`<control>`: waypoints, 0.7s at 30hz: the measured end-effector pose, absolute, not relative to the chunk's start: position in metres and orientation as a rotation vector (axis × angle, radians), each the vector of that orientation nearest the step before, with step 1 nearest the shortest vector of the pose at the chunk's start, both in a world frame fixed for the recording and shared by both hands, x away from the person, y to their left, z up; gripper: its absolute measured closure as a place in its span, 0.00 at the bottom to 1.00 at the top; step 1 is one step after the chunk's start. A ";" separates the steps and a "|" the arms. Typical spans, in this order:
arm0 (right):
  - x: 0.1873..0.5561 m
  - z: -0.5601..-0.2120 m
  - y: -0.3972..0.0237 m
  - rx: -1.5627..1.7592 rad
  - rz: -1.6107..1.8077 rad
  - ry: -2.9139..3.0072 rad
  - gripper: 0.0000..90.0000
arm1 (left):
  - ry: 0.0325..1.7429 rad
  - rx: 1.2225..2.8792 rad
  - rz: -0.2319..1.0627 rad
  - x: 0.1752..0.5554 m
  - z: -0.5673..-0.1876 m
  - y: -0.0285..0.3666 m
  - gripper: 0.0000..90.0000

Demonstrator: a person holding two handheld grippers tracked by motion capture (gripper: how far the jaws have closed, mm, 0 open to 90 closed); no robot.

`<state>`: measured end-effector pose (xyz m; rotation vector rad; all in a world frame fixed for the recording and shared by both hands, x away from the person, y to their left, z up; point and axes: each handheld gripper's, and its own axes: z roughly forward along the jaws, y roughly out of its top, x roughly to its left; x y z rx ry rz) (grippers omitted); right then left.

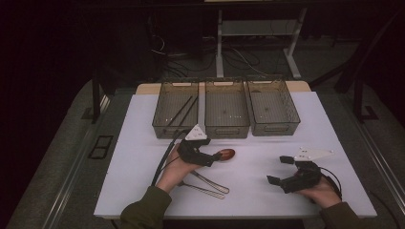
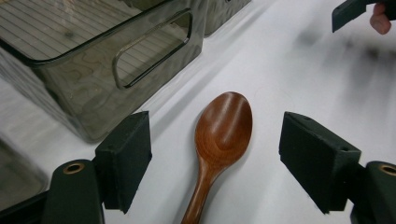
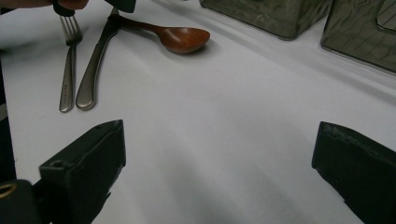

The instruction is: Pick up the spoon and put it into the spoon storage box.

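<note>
The spoon (image 2: 223,135) lies flat on the surface (image 1: 267,191), bowl up, right between the jaws of the left hand-held gripper (image 2: 215,158). Those jaws stand wide on either side of it, well clear of the wood, with nothing in their grip. The handle runs back under the gripper and is cut off at the lower edge of the left gripper view. The right hand-held gripper (image 1: 281,170) rests well apart near the front right, jaws spread wide over bare surface.

A fork (image 3: 69,70) and a knife (image 3: 95,67) lie side by side by the left hand (image 1: 174,169). Three smoky bins (image 1: 227,114) stand in a row at the back of the white surface; the left one holds thin dark sticks, too dim to tell apart. The room beyond is dark, with cables and a desk frame on the floor.
</note>
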<state>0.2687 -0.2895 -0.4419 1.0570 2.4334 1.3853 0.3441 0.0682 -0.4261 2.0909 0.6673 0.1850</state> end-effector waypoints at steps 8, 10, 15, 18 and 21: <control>0.269 -0.442 -0.290 1.059 1.386 2.431 0.02 | 0.687 2.102 0.152 0.356 -0.426 0.054 0.32; 0.269 -0.442 -0.290 1.058 1.388 2.430 0.02 | 0.692 2.101 0.139 0.360 -0.425 0.050 0.34; 0.269 -0.442 -0.290 1.060 1.393 2.430 0.02 | 0.720 2.110 0.125 0.365 -0.428 0.043 0.38; 0.269 -0.442 -0.290 1.060 1.393 2.430 0.02 | 0.740 2.124 0.109 0.366 -0.432 0.040 0.41; 0.268 -0.442 -0.290 1.066 1.394 2.428 0.02 | 0.743 2.153 0.111 0.365 -0.434 0.038 0.43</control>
